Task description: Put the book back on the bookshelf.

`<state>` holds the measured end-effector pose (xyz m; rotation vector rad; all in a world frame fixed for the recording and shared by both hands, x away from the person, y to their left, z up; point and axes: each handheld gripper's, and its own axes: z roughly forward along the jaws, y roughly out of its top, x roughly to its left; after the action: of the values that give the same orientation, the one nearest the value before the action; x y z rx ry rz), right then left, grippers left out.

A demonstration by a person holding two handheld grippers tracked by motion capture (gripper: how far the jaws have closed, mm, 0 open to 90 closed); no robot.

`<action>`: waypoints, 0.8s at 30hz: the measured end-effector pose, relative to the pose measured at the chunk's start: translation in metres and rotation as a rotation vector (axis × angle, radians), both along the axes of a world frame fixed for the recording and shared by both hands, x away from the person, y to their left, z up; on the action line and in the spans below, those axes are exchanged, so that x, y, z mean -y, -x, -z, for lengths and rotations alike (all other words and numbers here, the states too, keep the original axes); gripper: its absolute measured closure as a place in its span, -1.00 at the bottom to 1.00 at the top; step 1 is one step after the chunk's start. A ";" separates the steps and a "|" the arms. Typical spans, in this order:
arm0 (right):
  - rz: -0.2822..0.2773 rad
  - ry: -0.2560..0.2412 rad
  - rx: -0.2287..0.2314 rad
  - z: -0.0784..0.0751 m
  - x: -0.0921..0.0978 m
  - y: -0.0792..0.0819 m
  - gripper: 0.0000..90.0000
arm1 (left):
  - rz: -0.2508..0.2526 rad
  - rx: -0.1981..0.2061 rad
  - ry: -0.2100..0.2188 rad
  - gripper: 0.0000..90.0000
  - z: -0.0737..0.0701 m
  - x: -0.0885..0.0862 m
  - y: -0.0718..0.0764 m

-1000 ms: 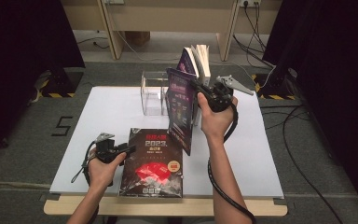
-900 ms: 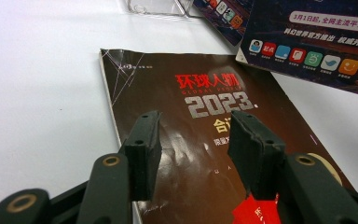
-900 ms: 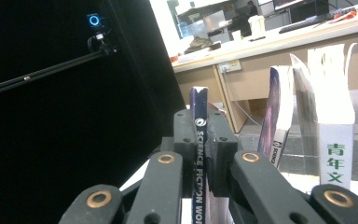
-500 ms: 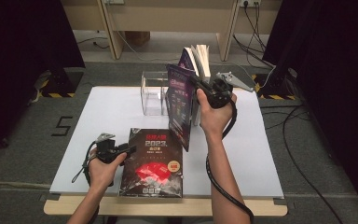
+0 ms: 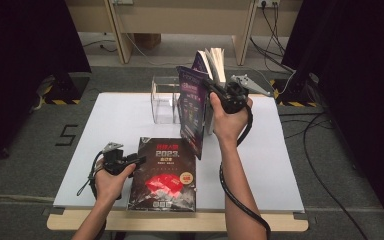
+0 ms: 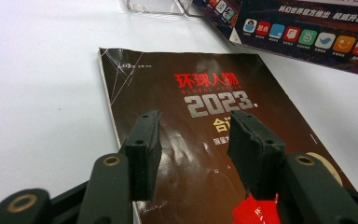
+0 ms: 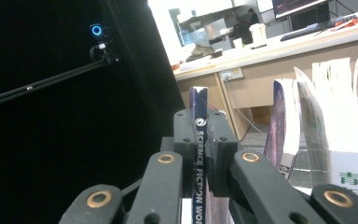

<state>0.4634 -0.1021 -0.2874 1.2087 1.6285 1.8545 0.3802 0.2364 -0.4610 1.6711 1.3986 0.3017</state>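
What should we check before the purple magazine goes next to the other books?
1. Right tool shut on the magazine spine: ok.
2. Magazine upright: not ok, it tilts in the high view.
3. Free slot beside the standing books: cannot tell.
4. Clear holder standing on the table: ok.
5. Left tool open over the dark 2023 book, holding nothing: ok.
6. Dark book lying flat, out of the way: ok.

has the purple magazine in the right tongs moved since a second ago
Yes, slightly: the purple magazine, gripped by the right tongs, has shifted up-table toward the clear stand.
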 end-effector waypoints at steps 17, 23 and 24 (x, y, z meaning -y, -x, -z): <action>0.007 -0.007 0.009 -0.004 -0.002 -0.007 0.89 | 0.000 0.000 0.005 0.18 0.000 -0.001 0.000; 0.014 -0.005 0.006 -0.004 -0.003 -0.010 0.89 | -0.001 -0.004 0.006 0.17 0.001 -0.001 0.000; 0.014 -0.007 0.004 -0.004 -0.003 -0.011 0.89 | -0.002 -0.003 0.007 0.17 0.001 -0.001 0.000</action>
<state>0.4741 -0.0991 -0.2837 1.2153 1.6086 1.8541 0.3805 0.2379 -0.4616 1.6653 1.4022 0.2949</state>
